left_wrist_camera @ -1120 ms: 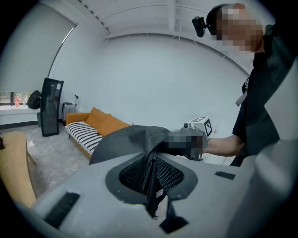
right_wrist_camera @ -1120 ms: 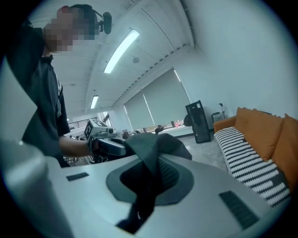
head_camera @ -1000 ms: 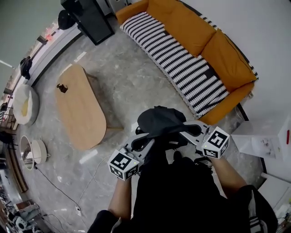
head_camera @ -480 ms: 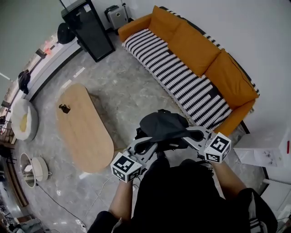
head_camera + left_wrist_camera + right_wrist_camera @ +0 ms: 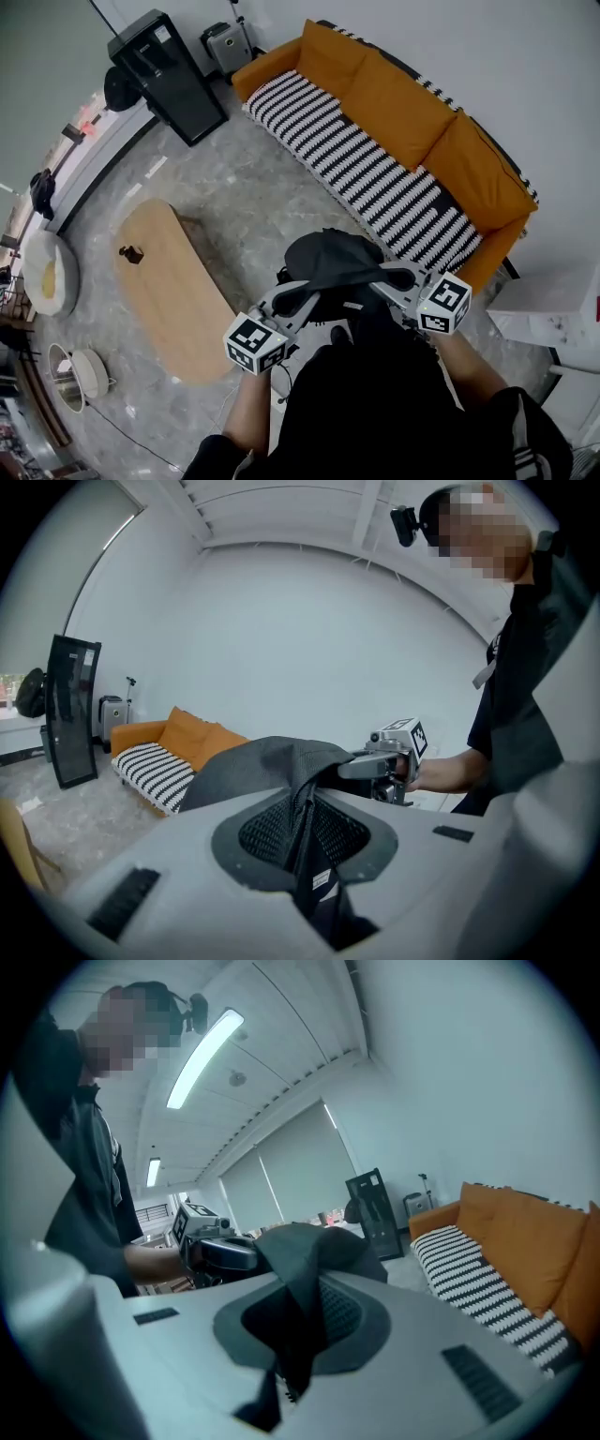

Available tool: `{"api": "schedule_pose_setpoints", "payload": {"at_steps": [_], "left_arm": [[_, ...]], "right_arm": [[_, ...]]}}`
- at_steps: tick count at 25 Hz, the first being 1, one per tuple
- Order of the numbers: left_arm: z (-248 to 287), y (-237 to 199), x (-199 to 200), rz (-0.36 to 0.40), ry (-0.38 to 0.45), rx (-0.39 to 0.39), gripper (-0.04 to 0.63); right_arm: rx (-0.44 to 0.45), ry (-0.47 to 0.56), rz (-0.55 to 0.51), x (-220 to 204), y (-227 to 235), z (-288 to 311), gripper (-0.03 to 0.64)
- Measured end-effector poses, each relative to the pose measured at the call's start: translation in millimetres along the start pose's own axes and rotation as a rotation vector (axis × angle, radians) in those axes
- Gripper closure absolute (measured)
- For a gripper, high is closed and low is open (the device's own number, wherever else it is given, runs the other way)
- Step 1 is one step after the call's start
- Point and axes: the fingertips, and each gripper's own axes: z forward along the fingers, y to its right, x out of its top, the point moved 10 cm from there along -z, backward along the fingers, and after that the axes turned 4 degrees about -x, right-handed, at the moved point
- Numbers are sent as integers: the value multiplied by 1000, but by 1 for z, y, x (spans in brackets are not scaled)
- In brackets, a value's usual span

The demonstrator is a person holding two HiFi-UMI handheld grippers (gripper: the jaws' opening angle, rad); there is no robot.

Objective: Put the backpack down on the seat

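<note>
**Backpack held up between both jaws, short of the sofa**

The black backpack (image 5: pixel 330 258) is off the floor, bunched between the two grippers and resting on nothing. The left gripper (image 5: pixel 292 291) has its jaws closed on a fold of the bag's mesh-lined fabric, and a strap with a small white label runs down between them. The right gripper (image 5: pixel 380 277) faces it from the other side, its jaws clamped tight on another dark fold of the same bag. The two sets of jaws point toward each other, with the bulk of the bag humped above and beyond their tips.

Ahead of the jaws and to their right stands the orange sofa (image 5: pixel 441 122). Its seat carries a black-and-white striped cover (image 5: pixel 375 173), and the bag does not touch it. Grey marbled floor (image 5: pixel 253 197) lies under the jaws. To the left of the left jaws is an oval wooden surface (image 5: pixel 173 291) with a small dark object (image 5: pixel 131 254) on it. Far beyond, near the wall, stands a tall black cabinet (image 5: pixel 164 70).
</note>
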Motion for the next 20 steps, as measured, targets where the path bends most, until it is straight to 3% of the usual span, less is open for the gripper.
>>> {"api": "schedule_pose_setpoints", "payload": {"at_steps": [11, 20], "left_arm": [[36, -95, 35, -84, -54, 83, 537], [62, -170, 88, -79, -28, 150, 535]], "right_arm": [[112, -52, 27, 40, 99, 83, 583], [168, -47, -4, 96, 171, 141, 583]]}}
